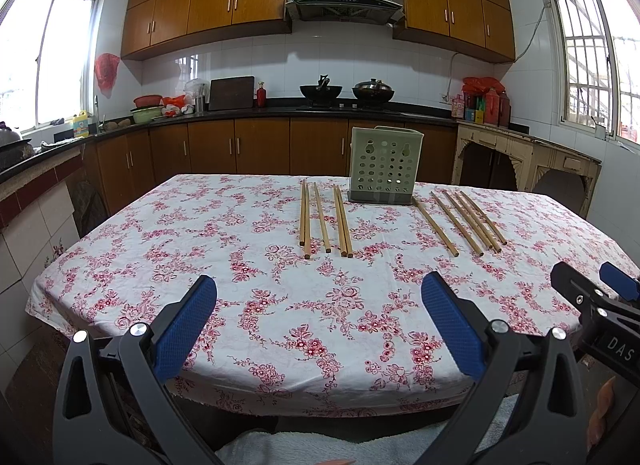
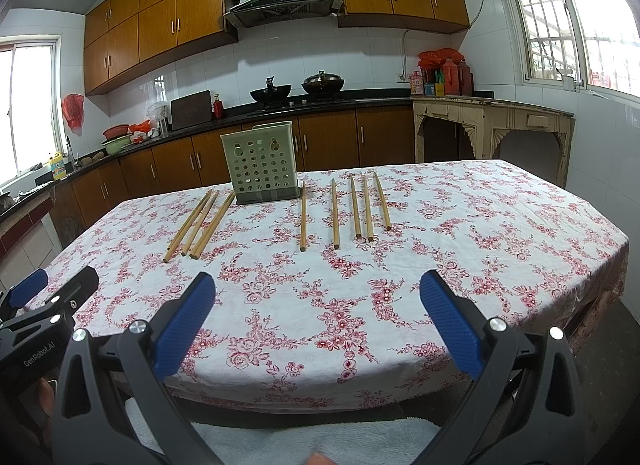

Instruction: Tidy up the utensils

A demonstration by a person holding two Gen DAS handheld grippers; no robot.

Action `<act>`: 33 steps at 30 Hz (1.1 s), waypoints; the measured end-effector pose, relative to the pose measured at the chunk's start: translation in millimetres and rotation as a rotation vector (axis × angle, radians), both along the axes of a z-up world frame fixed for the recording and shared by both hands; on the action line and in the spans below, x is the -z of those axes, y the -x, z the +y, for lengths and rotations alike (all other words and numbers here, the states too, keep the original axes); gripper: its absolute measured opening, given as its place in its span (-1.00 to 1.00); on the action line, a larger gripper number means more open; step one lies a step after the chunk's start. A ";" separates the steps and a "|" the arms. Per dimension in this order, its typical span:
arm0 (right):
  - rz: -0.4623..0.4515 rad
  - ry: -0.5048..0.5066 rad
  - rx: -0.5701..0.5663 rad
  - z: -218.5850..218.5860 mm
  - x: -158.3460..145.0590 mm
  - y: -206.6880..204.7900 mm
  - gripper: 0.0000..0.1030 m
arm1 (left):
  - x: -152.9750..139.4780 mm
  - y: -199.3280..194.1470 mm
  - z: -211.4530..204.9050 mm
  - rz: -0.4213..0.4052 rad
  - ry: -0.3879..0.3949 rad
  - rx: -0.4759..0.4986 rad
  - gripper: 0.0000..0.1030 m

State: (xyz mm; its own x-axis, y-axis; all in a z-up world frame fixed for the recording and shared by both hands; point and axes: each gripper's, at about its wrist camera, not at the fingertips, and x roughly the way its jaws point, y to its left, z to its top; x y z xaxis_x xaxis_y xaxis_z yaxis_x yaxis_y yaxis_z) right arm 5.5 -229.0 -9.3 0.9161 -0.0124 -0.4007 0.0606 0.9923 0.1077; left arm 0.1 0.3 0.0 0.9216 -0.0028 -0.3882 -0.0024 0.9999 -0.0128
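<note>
- The left tongs (image 1: 318,325) hang over the near edge of the table (image 1: 120,265), blue pads spread wide apart with nothing between them.
- The right tongs (image 2: 318,325) sit the same way, pads well apart and empty, over the near edge at 6 o'clock in the right wrist view.
- In the left wrist view the right tongs show at 4 o'clock; in the right wrist view the left tongs show at 8 o'clock.
- A pale green holder (image 1: 383,163) with round holes stands upright on a grey base toward the far side of the table, at 12 o'clock from the left tongs and 11 o'clock from the right tongs.
- The left chopsticks (image 1: 324,221), five wooden sticks, lie flat just left of the holder, running from far to near; two pairs lie touching, one stick lies between them.
- The right chopsticks (image 1: 460,221), another five, lie flat just right of the holder, fanned a little apart; in the right wrist view they (image 2: 352,209) point straight toward 12 o'clock.
- A flowered cloth (image 2: 480,265), white with red blooms, covers the whole table.
- A white towel (image 2: 280,441) lies below the near table edge at 6 o'clock.
</note>
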 end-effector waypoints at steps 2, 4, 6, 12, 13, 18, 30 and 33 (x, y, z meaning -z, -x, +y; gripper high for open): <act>0.000 0.000 0.000 -0.3 0.1 -0.1 0.93 | 0.0 0.0 0.0 0.000 0.000 0.000 0.97; 0.000 0.000 0.000 -0.6 0.3 -0.3 0.92 | 0.0 0.0 0.0 0.000 0.000 0.000 0.97; 0.000 0.000 0.000 -0.9 0.4 -0.2 0.93 | 0.0 0.0 0.0 0.000 0.000 0.000 0.97; 0.000 -0.001 0.000 -0.1 0.2 -0.4 0.92 | 0.0 0.0 0.0 0.000 0.000 0.000 0.97; 0.000 0.000 0.000 0.1 0.2 -0.5 0.92 | 0.0 0.0 0.0 0.000 0.000 0.000 0.97; 0.000 0.000 0.000 1.0 -0.1 -0.6 0.92 | 0.0 0.0 0.0 0.001 0.000 0.000 0.97; 0.000 0.000 0.000 1.6 -0.1 -0.6 0.93 | 0.0 0.0 -0.1 0.001 0.000 0.000 0.97; 0.000 0.000 0.000 1.7 -0.1 -0.6 0.92 | 0.0 0.0 -0.1 0.001 0.000 0.000 0.97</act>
